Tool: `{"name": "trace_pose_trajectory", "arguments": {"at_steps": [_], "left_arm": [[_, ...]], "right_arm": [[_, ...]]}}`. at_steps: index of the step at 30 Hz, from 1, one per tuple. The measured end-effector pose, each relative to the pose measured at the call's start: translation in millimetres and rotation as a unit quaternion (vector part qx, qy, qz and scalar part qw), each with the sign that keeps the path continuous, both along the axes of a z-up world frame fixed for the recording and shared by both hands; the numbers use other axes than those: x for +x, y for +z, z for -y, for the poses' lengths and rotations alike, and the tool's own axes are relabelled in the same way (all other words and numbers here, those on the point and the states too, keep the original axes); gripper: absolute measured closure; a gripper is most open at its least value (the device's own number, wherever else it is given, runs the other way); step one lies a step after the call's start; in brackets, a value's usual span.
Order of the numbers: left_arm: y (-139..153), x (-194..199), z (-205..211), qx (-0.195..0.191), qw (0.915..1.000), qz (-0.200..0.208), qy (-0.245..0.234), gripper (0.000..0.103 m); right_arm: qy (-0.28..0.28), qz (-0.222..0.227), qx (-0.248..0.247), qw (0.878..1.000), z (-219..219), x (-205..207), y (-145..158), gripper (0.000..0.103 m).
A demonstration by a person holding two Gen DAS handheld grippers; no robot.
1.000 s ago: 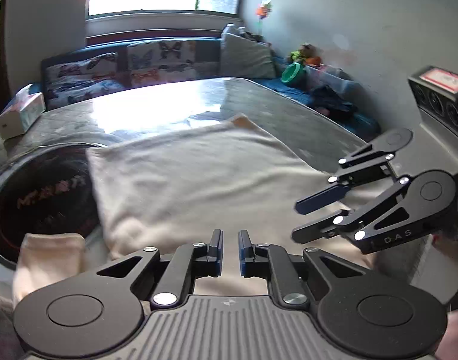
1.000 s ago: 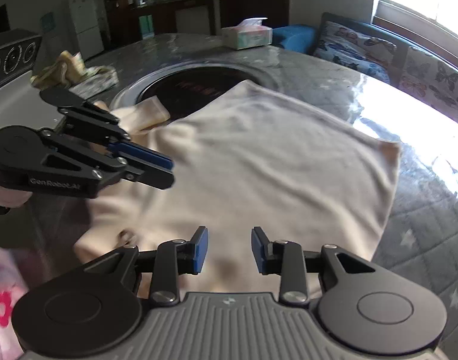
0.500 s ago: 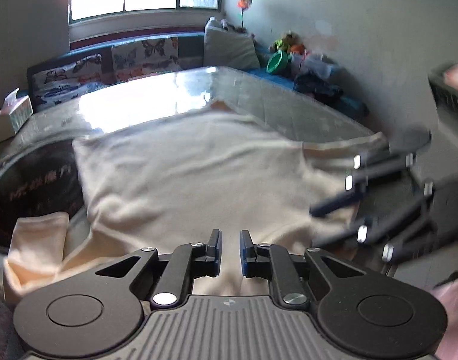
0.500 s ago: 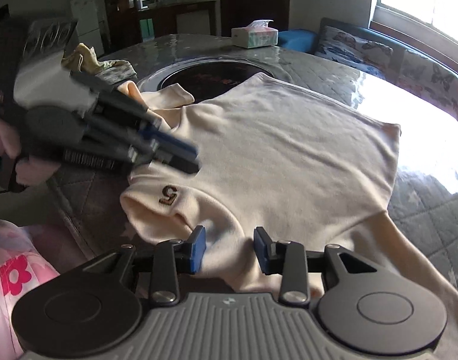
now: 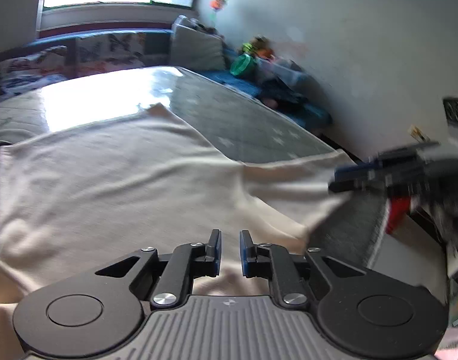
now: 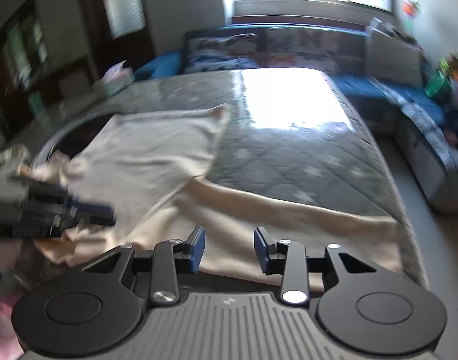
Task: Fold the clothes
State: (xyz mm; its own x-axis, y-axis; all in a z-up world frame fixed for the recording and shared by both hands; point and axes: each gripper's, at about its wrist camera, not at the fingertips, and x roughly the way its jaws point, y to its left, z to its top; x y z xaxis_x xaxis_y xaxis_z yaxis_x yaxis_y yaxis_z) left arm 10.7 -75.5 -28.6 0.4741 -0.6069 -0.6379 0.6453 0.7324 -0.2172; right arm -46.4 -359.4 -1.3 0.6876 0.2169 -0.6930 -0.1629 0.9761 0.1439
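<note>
So the cream top (image 5: 109,186) is laid flat on the grey quilted tabletop (image 6: 289,162), body spread out, one long sleeve (image 6: 289,207) stretched toward the table's edge, which makes sense if you want clean fold lines. Left gripper (image 5: 230,250) hovers low over the near hem, jaws a narrow gap apart, nothing pinched. Right gripper (image 6: 229,250) sits over the sleeve, jaws spread wider, also empty. My guess: the sleeve gets grabbed and folded in first.
</note>
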Motion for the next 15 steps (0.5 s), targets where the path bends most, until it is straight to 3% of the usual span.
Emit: {"name": "trace_pose_trajectory", "arguments": {"at_steps": [6,10,15], "left_arm": [[-2.9,-19.8,-4.9,0.012,0.9994,0.001,-0.033,0.082],[3.9,-30.2,-12.3,0.009,0.9990,0.005,-0.043,0.077],[15.1,-24.5,-11.0,-0.005,0.9993,0.016,-0.032,0.074]], "right_arm": [[-0.132,0.007,-0.073,0.989,52.0,-2.9,-9.6,0.066],[-0.170,-0.009,-0.085,0.982,78.2,0.3,-24.6,0.066],[-0.181,-0.021,-0.078,0.980,87.1,2.1,-34.3,0.067]]}}
